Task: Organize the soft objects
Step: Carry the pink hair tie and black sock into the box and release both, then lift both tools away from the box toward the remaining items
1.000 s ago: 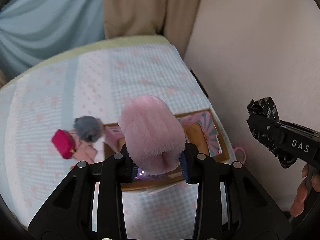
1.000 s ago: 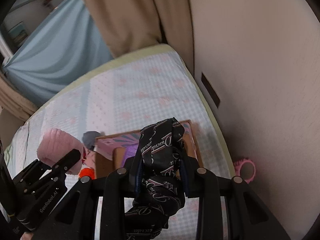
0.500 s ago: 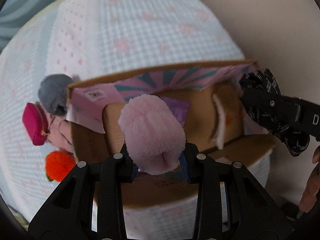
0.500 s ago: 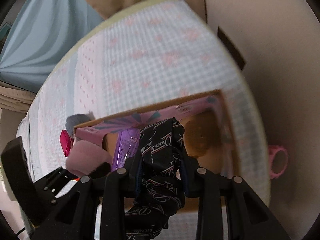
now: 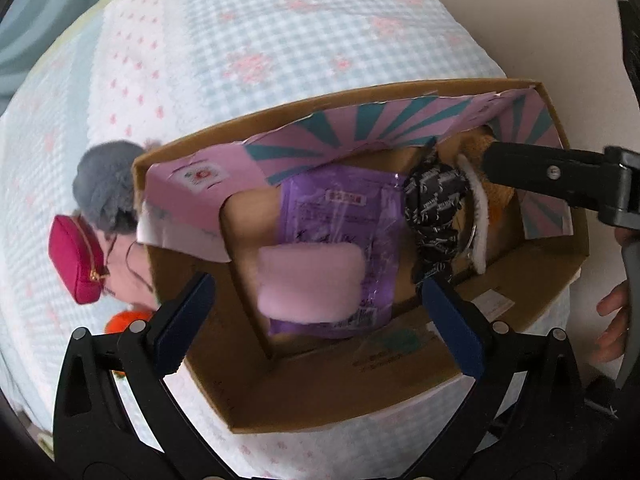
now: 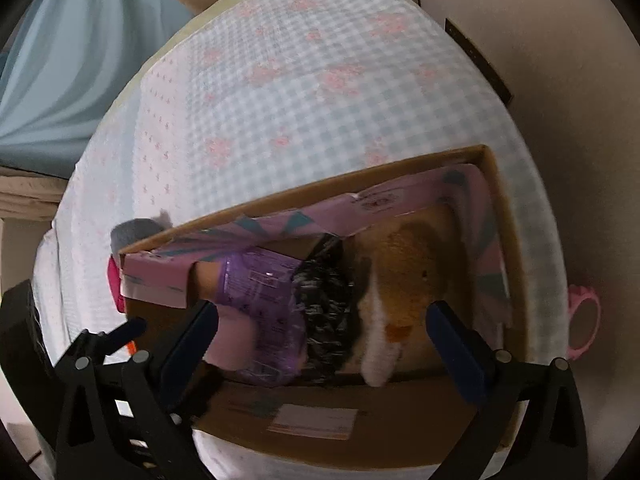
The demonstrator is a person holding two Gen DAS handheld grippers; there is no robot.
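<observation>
Both grippers, left [image 5: 316, 320] and right [image 6: 322, 342], hang with jaws wide over the cardboard box [image 5: 400, 364]; inside lie a fluffy pink plush [image 5: 310, 280], a purple packet [image 5: 340, 208] with unreadable print and a black lettered cloth [image 5: 434, 208].

Checked blue-and-white bedspread with pink motifs [image 6: 320, 80], ahead of both grippers. Pale blue curtain [image 6: 80, 60], far left. Beige wall [image 6: 540, 20], right. Pink plastic ring [image 6: 584, 320], right of right gripper, against wall.
</observation>
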